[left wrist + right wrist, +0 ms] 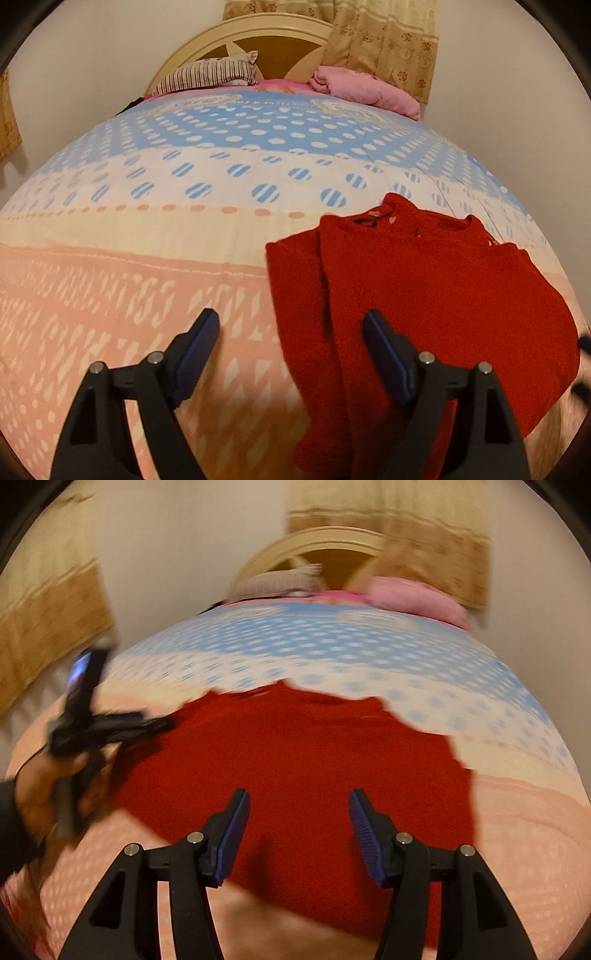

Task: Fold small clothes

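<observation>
A small red fuzzy sweater (436,295) lies flat on the bed with its neckline towards the headboard and its left side folded over the body. In the left wrist view my left gripper (291,328) hovers open over the sweater's left edge, one blue pad (201,343) above the bedspread, the other (384,350) above the red fabric. Nothing is between them. The right wrist view is blurred; there my right gripper (299,805) stands open above the sweater (295,760), gripping nothing. A hand (40,786) holds the left gripper (159,723) at the sweater's left edge.
The bedspread (155,229) has pink, cream and blue dotted bands. A striped pillow (207,75) and a pink quilt (365,88) lie by the cream headboard (280,27). A patterned curtain (384,40) hangs behind. The bed's edge curves down at both sides.
</observation>
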### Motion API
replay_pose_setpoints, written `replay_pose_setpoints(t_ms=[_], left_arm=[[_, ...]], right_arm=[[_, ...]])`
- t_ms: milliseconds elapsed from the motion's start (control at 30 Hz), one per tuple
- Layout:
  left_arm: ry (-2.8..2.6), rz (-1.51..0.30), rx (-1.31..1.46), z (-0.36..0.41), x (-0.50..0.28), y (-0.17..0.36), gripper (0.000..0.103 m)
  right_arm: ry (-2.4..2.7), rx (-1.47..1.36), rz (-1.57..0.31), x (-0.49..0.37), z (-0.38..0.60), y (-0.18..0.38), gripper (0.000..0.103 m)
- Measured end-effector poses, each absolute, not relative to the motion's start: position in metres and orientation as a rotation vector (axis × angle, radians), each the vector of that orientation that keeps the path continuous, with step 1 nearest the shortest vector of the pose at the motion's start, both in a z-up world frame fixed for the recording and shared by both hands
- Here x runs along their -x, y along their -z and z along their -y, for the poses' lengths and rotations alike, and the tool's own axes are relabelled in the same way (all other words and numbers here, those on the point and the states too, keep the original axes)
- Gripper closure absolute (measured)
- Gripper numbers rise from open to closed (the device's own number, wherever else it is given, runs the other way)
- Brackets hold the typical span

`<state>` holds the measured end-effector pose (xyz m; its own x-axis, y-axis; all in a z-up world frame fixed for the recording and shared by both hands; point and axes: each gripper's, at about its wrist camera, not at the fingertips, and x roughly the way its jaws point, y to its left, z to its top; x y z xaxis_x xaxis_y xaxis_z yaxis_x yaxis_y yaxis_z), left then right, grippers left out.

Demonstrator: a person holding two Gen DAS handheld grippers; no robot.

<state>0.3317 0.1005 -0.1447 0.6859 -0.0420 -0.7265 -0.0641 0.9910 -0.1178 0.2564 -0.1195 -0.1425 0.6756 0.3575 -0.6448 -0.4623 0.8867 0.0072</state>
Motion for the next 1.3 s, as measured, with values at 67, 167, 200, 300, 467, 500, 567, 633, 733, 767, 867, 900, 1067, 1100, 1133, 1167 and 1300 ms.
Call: replay_pose_setpoints(t_ms=[67, 167, 200, 300, 467, 500, 567, 633, 733, 767, 867, 900, 1067, 1100, 1133, 1167, 1300], left_arm=[[-0.008, -0.819, 0.139, -0.101, -0.331, 0.145, 0.018], [-0.009, -0.825, 0.137, -0.102, -0.334, 0.146, 0.016], [-0.007, -0.828, 0.138, -0.102, -0.334, 0.147, 0.016], [0.004, -0.847, 0.139, -0.101, -0.338, 0.151, 0.016], [0.022, -0.866, 0.150, -0.102, -0.341, 0.155, 0.016], [0.025, -0.868, 0.152, -0.102, -0.342, 0.155, 0.016], [0.031, -0.870, 0.152, -0.103, -0.342, 0.155, 0.016], [0.037, -0.871, 0.154, -0.103, -0.343, 0.155, 0.016], [0.047, -0.868, 0.161, -0.103, -0.343, 0.155, 0.016], [0.049, -0.869, 0.162, -0.103, -0.343, 0.155, 0.016], [0.063, -0.871, 0.174, -0.105, -0.345, 0.155, 0.016], [0.077, -0.868, 0.192, -0.108, -0.345, 0.155, 0.016], [0.107, -0.842, 0.304, -0.125, -0.343, 0.156, 0.016], [0.112, -0.838, 0.321, -0.127, -0.343, 0.156, 0.017], [0.119, -0.836, 0.331, -0.128, -0.343, 0.156, 0.017], [0.126, -0.835, 0.336, -0.128, -0.344, 0.156, 0.017], [0.166, -0.837, 0.330, -0.124, -0.349, 0.155, 0.020]], right_arm=[[-0.495, 0.223, -0.678, -0.243, 0.095, 0.150, 0.042], [-0.520, 0.301, -0.650, -0.227, 0.069, 0.161, 0.034], [-0.529, 0.334, -0.646, -0.223, 0.059, 0.165, 0.033], [-0.525, 0.424, -0.627, -0.212, 0.042, 0.174, 0.033], [-0.528, 0.539, -0.598, -0.204, 0.015, 0.184, 0.033], [-0.531, 0.562, -0.590, -0.201, 0.010, 0.186, 0.033], [-0.532, 0.605, -0.574, -0.197, 0.000, 0.190, 0.033], [-0.533, 0.635, -0.572, -0.194, -0.009, 0.195, 0.033], [-0.529, 0.655, -0.578, -0.192, -0.017, 0.201, 0.033], [-0.524, 0.662, -0.576, -0.192, -0.019, 0.202, 0.033], [-0.515, 0.664, -0.573, -0.193, -0.021, 0.201, 0.033], [-0.512, 0.662, -0.574, -0.194, -0.021, 0.201, 0.033], [-0.497, 0.655, -0.575, -0.195, -0.023, 0.203, 0.033], [-0.493, 0.656, -0.574, -0.196, -0.024, 0.203, 0.033], [-0.488, 0.661, -0.570, -0.196, -0.025, 0.203, 0.033], [-0.485, 0.666, -0.566, -0.195, -0.026, 0.204, 0.033], [-0.466, 0.690, -0.546, -0.196, -0.032, 0.204, 0.033]])
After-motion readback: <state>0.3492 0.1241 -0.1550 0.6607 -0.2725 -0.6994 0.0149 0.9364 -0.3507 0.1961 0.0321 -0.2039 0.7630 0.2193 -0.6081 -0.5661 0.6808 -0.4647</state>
